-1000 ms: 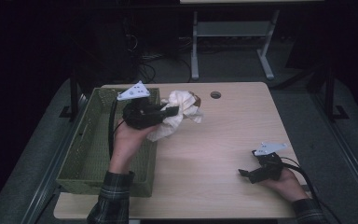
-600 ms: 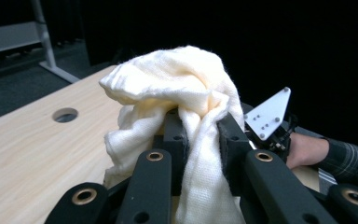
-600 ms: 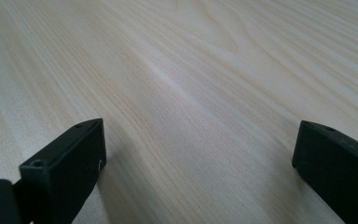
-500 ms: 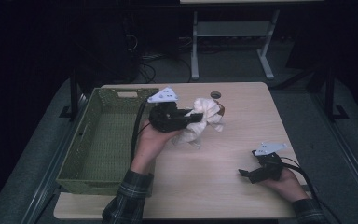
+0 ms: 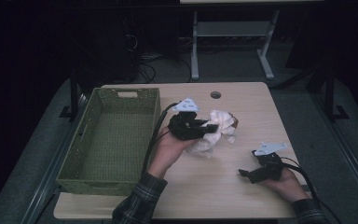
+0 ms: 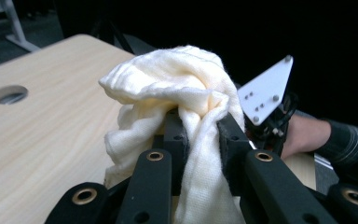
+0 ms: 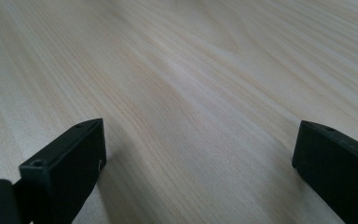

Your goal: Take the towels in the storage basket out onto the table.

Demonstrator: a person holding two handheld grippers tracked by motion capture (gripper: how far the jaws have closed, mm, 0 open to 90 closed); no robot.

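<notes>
Cloth carried in the left gripper over the table, right gripper idle

The wooden table (image 5: 242, 196) bears a green woven basket (image 5: 88, 175) at its left side, standing empty. Over the middle of the table, just right of the basket, the left gripper (image 5: 208, 130) has its jaws pinched narrow on a cream cloth (image 5: 216, 128). The cloth is bunched into a loose ball beyond the jaws, with a twisted neck running back between them, so its long axis lies along the gripper and points away from the basket. This looks like the carrying step; the next move likely calls for lowering the cloth and parting the jaws. The right gripper (image 5: 248, 173) rests near the table's front right, jaws wide with nothing between them.
</notes>
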